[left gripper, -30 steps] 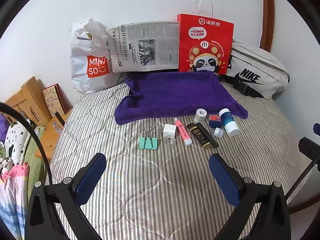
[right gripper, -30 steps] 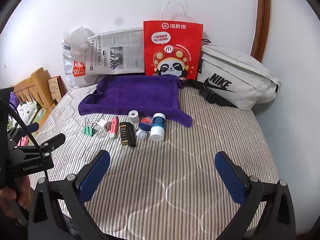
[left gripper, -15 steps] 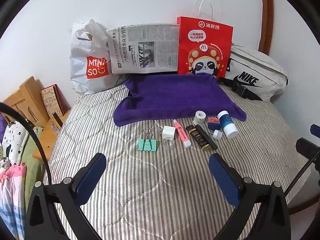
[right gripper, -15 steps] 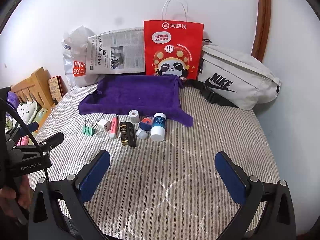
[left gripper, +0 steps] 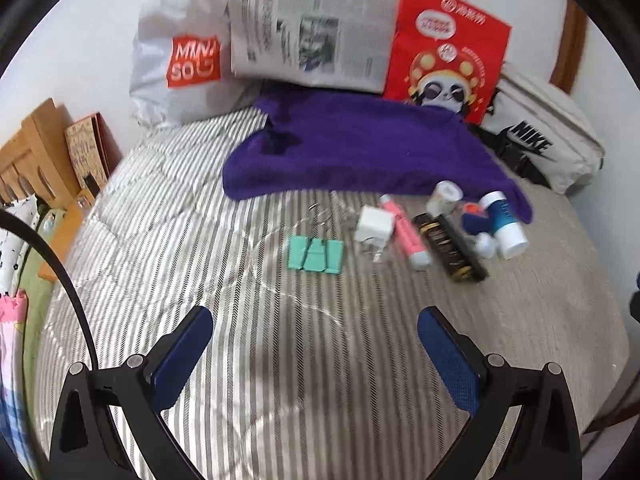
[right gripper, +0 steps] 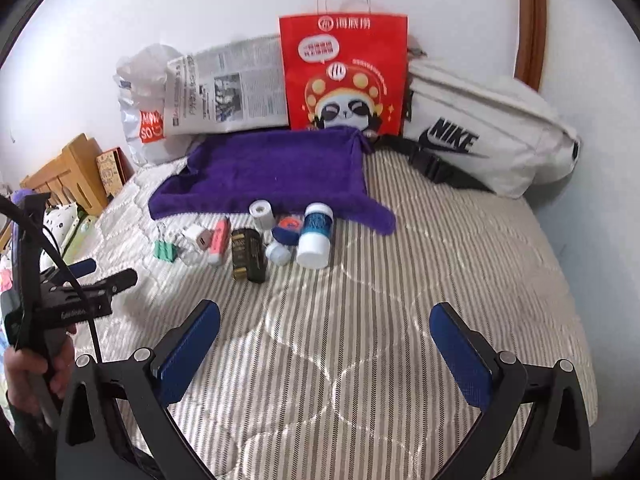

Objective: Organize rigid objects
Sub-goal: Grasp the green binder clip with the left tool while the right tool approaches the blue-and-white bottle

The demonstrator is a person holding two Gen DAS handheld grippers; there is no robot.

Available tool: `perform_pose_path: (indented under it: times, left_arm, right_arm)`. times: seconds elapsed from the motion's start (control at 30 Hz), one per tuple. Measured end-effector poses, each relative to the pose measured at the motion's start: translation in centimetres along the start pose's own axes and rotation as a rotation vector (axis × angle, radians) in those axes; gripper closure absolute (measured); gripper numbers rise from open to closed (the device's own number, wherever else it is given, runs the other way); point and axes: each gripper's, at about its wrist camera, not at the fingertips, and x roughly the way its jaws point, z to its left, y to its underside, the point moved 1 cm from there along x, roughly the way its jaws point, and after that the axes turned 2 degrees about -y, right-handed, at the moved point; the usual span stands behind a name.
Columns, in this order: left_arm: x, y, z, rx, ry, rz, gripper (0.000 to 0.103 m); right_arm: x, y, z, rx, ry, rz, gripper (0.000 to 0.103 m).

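Note:
A row of small items lies on the striped bed in front of a purple towel (left gripper: pixel 360 152) (right gripper: pixel 276 168): a green binder clip (left gripper: pixel 315 255) (right gripper: pixel 165 251), a white charger cube (left gripper: pixel 374 225) (right gripper: pixel 194 235), a pink highlighter (left gripper: pixel 404 226) (right gripper: pixel 219 240), a black-and-gold box (left gripper: pixel 450 242) (right gripper: pixel 248 254), a white tape roll (left gripper: pixel 444 196) (right gripper: pixel 262 212) and a blue-and-white bottle (left gripper: pixel 503 222) (right gripper: pixel 315 236). My left gripper (left gripper: pixel 316 340) hovers open short of the clip. My right gripper (right gripper: pixel 326 340) is open and empty, nearer than the bottle.
A Miniso plastic bag (left gripper: pixel 180 52), a newspaper (left gripper: pixel 312 40), a red paper bag (right gripper: pixel 344 76) and a white Nike pouch (right gripper: pixel 484 132) lean on the back wall. A wooden headboard (left gripper: pixel 28 152) stands left. A hand holds the left tool (right gripper: pixel 60 308).
The left gripper has moved forward and down toward the binder clip, so the items look much larger. The right gripper has edged slightly closer. Both stay open and empty.

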Motion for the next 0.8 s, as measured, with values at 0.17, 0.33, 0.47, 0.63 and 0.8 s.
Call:
perform_pose_path:
  times: [0.17, 0.33, 0.47, 0.63, 0.8]
  left_arm:
    - [3.5, -0.7, 0.6, 0.023, -0.022, 0.014, 0.001]
    - [6.2, -1.6, 0.9, 0.019, 0.0, 0.034, 0.006]
    - [7.7, -1.9, 0.6, 0.035, -0.018, 0.024, 0.011]
    - [8.1, -2.3, 0.6, 0.045, -0.015, 0.006, 0.013]
    - [7.5, -2.3, 0.2, 0.065, 0.004, -0.024, 0.046]
  right_arm:
    - [2.7, 0.9, -0.7, 0.01, -0.001, 0.053, 0.0]
    - [5.1, 1.5, -1.2, 0.026, -0.001, 0.1, 0.0]
    - [6.9, 1.7, -1.0, 0.025, -0.003, 0.134, 0.0]
    - [8.5, 1.4, -0.5, 0.014, -0.012, 0.157, 0.0]
    - [9.0, 0.4, 0.0, 0.004, -0.015, 0.121, 0.002]
